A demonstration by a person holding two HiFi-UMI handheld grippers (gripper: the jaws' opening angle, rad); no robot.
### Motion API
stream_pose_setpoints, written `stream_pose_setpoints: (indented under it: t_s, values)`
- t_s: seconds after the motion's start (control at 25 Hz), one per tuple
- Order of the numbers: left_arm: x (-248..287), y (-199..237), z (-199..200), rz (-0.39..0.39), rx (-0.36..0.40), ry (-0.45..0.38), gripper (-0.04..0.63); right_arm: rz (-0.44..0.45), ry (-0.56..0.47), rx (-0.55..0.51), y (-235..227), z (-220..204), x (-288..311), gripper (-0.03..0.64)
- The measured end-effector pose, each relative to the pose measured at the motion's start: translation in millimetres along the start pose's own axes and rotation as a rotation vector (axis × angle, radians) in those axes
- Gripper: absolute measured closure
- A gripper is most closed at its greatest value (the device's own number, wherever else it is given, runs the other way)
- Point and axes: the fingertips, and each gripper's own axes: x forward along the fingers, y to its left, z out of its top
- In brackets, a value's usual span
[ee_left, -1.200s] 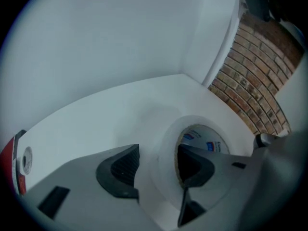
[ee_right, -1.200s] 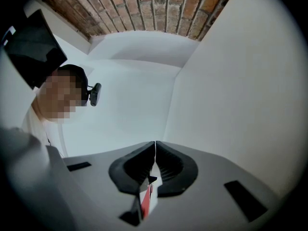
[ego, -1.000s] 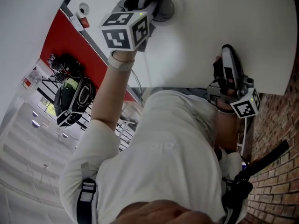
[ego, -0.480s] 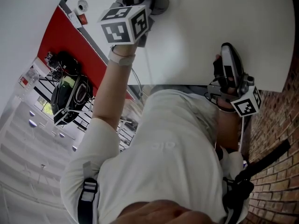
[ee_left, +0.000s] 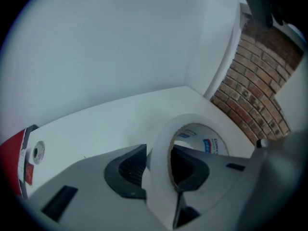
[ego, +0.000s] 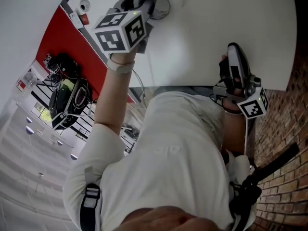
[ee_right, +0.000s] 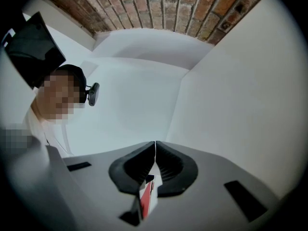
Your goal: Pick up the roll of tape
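In the left gripper view a white roll of tape [ee_left: 193, 121] stands on edge between the jaws of my left gripper [ee_left: 160, 151]. One pad is inside the roll's hole, the other is outside, and both press on its wall. In the head view the left gripper [ego: 146, 5] holds the roll of tape [ego: 162, 6] over the far part of the white table [ego: 216, 23]. My right gripper [ego: 234, 49] is near the table's front edge on the right. In its own view the right gripper [ee_right: 154, 144] has its jaw tips touching with nothing between them.
A brick wall [ego: 284, 143] runs along the right, also seen past the table's corner as a brick wall [ee_left: 255, 95]. The person's white-shirted torso [ego: 168, 153] fills the lower head view. A red wall panel [ego: 62, 47] lies to the left.
My left gripper and its marker cube have shifted a little left and up in the head view, the roll going with them. The right gripper has stayed put.
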Motion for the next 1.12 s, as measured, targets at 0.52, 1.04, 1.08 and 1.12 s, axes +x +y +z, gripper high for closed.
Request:
stream_pose_setpoints:
  t_s: [0.52, 1.04, 1.08, 1.12]
  values:
    - [-87, -19, 27, -0.055, -0.059, -0.151, 0.479, 0.057, 0.005, -0.079, 65, 5, -4, 0.594]
    - [-208, -29, 41, -0.157, -0.178, -0.376, 0.479, 0.145, 0.032, -0.187, 147, -8, -12, 0.594]
    - [-218, -30, 42, -0.166, -0.188, -0.401, 0.479, 0.153, 0.035, -0.201, 153, -8, -12, 0.594]
    - [-229, -31, 44, -0.177, -0.198, -0.427, 0.479, 0.161, 0.038, -0.216, 160, -7, -12, 0.594]
